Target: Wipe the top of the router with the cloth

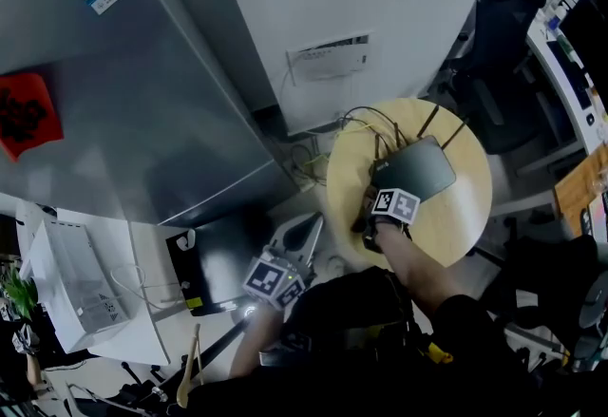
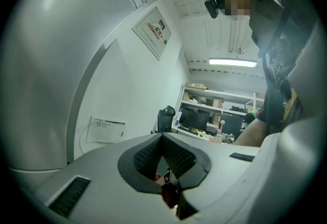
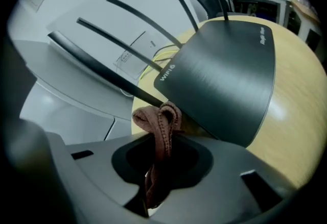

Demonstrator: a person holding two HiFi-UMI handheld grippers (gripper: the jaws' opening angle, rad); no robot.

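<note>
A dark grey router [image 1: 425, 168] with thin black antennas lies on a small round wooden table [image 1: 456, 220]. In the right gripper view the router [image 3: 225, 72] fills the middle, its near edge just beyond the jaws. My right gripper [image 3: 162, 139] is shut on a pinkish-brown cloth [image 3: 158, 123], which bunches up out of the jaws and touches the router's near corner. In the head view the right gripper [image 1: 385, 182] sits at the router's near-left edge. My left gripper [image 1: 302, 235] hangs low beside the table, away from the router; it [image 2: 164, 149] points up at the wall, shut and holding nothing.
A tall grey refrigerator [image 1: 123, 102] stands at the left. Cables [image 1: 309, 159] run behind the table below a white wall panel [image 1: 328, 56]. A black office chair [image 1: 503, 35] and a cluttered desk [image 1: 579, 73] stand at the right. A black box [image 1: 214, 268] lies on the floor.
</note>
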